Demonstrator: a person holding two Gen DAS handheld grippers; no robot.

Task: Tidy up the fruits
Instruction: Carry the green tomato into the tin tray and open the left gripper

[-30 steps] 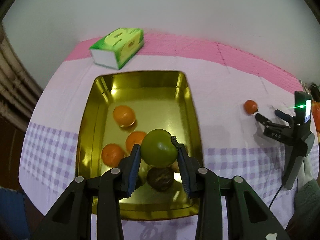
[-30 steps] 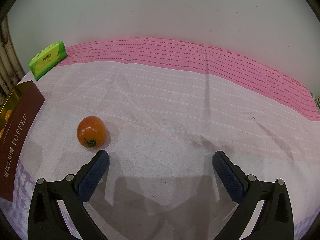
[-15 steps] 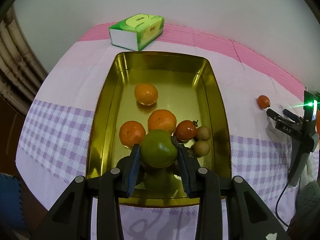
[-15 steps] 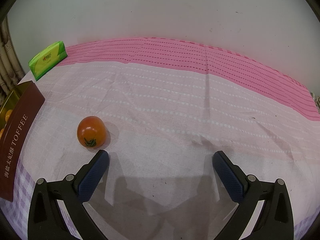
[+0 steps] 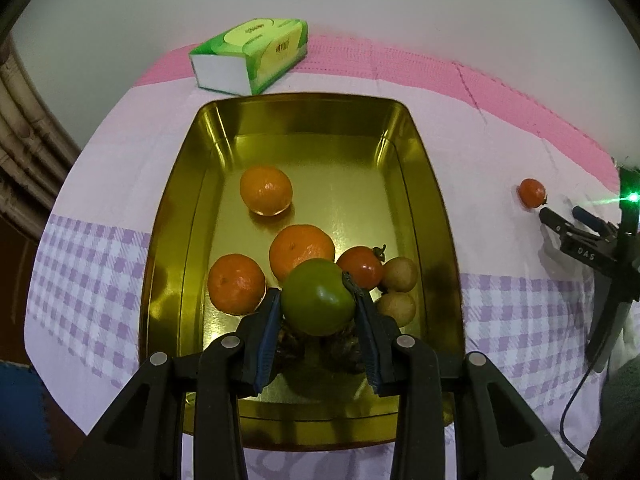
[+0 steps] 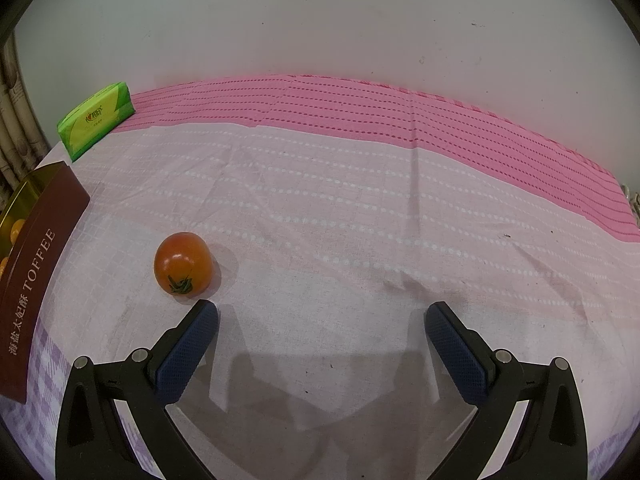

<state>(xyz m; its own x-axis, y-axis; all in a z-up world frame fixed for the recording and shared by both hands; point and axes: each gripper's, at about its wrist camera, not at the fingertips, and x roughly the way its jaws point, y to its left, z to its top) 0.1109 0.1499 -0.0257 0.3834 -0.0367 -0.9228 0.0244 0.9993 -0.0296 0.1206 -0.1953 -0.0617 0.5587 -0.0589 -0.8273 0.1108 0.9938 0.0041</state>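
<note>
The left gripper clamps a green fruit between its blue pads, held over the near end of a gold tray on a pink-and-lilac tablecloth. Inside the tray lie three oranges, one toward the middle and two nearer the gripper, with a red tomato and two small tan fruits clustered just right of the green fruit. Something dark and rough sits on the tray floor beneath the held fruit; what it is cannot be told. A green tissue box stands beyond the tray's far end. Well to the right, the right gripper hangs with jaws wide and nothing between them, above the cloth, a second tomato lying just past its left fingertip. The tray's brown side reads "TOFFEE".
</note>
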